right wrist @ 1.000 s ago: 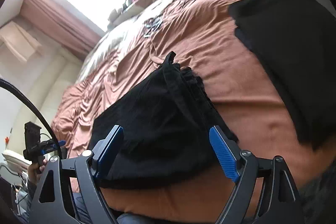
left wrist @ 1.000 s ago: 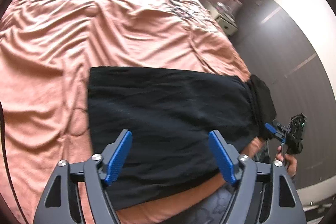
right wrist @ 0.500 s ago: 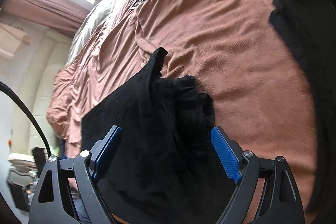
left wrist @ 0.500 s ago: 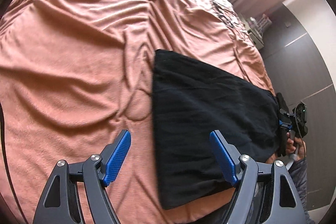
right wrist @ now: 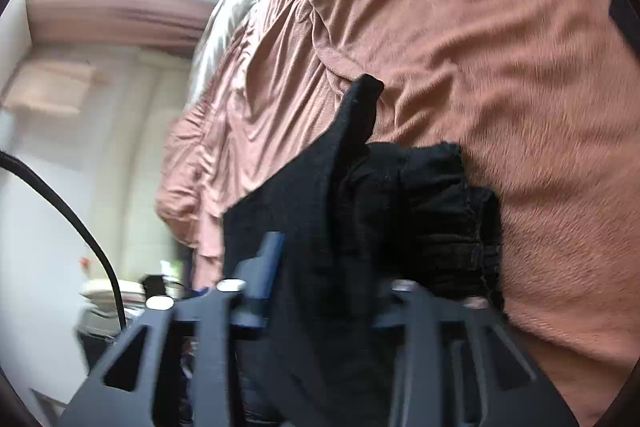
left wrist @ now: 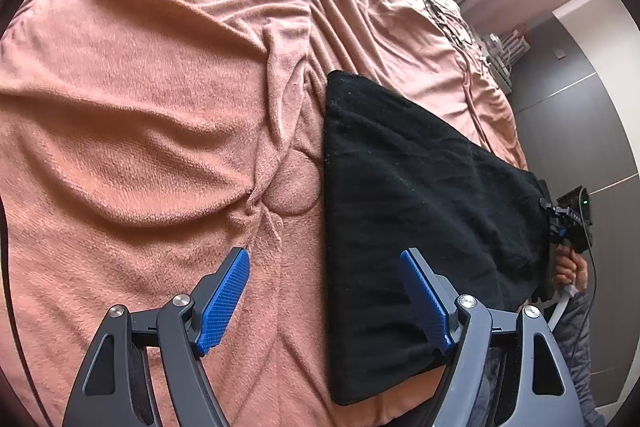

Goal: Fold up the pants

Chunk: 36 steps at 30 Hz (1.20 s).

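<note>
In the left wrist view, the left gripper (left wrist: 324,301) stands wide apart above the straight left edge of the black pants (left wrist: 420,211), which lie flat on the pink blanket (left wrist: 160,107); much free blanket spreads to the left and far side. In the right wrist view, the right gripper (right wrist: 320,279) is closing, with the bunched waistband end of the pants between its jaws, and bare blanket is open to the right.

right tool (right wrist: 320,291): motion-blurred, pads buried in black pants (right wrist: 360,227) | pants' near end past lower edge | items beyond bed (left wrist: 160,87): too small to tell
</note>
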Tool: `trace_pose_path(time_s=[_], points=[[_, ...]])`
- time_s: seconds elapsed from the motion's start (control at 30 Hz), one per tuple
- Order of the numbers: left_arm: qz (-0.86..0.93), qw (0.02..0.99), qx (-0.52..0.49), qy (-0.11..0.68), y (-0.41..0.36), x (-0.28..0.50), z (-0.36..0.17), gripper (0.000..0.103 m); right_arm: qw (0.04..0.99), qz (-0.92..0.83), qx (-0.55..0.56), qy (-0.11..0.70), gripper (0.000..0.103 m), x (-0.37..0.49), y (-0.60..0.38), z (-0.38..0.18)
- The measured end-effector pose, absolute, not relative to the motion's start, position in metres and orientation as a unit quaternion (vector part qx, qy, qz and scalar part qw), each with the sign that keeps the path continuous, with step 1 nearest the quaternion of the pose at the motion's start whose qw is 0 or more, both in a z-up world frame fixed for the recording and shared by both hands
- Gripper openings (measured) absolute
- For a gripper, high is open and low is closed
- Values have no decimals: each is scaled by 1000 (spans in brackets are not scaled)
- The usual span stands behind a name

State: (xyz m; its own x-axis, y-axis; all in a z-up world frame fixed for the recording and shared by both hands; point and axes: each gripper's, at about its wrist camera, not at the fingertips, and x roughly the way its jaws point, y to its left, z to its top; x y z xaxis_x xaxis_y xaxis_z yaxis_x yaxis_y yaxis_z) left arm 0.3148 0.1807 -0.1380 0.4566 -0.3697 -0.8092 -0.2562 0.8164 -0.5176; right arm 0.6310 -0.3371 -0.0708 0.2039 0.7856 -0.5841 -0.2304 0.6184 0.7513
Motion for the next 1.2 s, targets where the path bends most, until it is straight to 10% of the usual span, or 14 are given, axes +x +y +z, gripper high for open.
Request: trace_pose_path(time_s=[0.43, 0.53, 0.6, 1.2], points=[[-41, 807, -295, 509, 180, 308, -128, 79, 866, 318, 110, 370, 9, 560, -310, 25], [-39, 806, -298, 509, 183, 305, -128, 79, 870, 258, 82, 413, 33, 562, -312, 10], [-38, 806, -298, 510, 185, 303, -129, 79, 857, 232, 95, 450, 68, 566, -320, -10], [-43, 795, -307, 522, 179, 307, -146, 79, 767, 243, 260, 534, 70, 621, -367, -97]])
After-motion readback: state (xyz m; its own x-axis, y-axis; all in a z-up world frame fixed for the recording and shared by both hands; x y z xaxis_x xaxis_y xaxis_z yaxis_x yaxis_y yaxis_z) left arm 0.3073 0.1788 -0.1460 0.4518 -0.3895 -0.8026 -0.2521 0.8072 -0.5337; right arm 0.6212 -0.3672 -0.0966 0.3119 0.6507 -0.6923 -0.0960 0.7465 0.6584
